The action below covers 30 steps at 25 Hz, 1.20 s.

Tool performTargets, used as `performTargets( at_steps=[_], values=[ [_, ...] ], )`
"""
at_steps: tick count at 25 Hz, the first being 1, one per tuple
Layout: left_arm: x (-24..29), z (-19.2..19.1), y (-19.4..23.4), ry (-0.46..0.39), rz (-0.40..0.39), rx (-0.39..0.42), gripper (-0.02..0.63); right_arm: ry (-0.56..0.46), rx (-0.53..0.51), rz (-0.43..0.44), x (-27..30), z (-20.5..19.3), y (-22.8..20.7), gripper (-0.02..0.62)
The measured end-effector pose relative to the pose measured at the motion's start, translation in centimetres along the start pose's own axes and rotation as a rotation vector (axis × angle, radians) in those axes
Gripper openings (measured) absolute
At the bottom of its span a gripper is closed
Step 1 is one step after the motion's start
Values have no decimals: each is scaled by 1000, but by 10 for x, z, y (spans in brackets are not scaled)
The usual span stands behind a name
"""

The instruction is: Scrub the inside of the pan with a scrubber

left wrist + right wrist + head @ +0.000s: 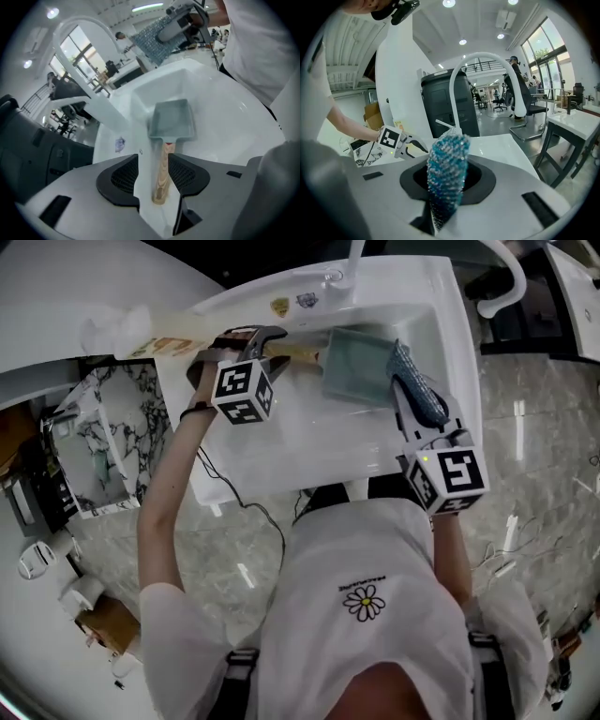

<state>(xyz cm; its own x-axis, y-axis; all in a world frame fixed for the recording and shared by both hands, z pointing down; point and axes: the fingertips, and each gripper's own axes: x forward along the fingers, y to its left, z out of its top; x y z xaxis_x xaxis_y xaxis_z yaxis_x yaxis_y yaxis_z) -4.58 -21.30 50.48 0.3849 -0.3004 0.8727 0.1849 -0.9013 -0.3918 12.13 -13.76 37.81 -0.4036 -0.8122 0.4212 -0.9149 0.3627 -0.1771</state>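
No text is legible; the stickers and shirt print are too small.

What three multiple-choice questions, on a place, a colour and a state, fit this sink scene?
1. Where does the pan lie? A) in the sink B) on the floor C) on a stove
2. What colour is the scrubber? A) red B) blue and silvery C) black
3. How is the left gripper? A) shut on the scrubber B) open, the pan's handle between its jaws C) shut and empty
Answers: 1 A, the sink's white walls surround it; 2 B, its mesh glitters blue and silver; 3 B, gaps show either side of the handle.
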Motion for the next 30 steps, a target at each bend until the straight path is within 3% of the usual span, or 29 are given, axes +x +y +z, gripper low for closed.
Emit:
performTargets(
  at_steps=[5, 13, 21, 30],
  values=[
    [43, -23, -27, 120, -155, 46, 209, 20, 36, -30, -1, -16, -13, 58],
    [78, -32, -41, 243, -242, 82, 210, 62, 63, -42, -1, -37, -22, 58],
    [96, -40, -50, 356, -263, 149, 189, 67, 64, -21, 1, -42, -22, 58],
    [108, -52, -46, 461, -155, 187, 144, 82, 65, -19, -7, -49, -28, 58]
  ],
)
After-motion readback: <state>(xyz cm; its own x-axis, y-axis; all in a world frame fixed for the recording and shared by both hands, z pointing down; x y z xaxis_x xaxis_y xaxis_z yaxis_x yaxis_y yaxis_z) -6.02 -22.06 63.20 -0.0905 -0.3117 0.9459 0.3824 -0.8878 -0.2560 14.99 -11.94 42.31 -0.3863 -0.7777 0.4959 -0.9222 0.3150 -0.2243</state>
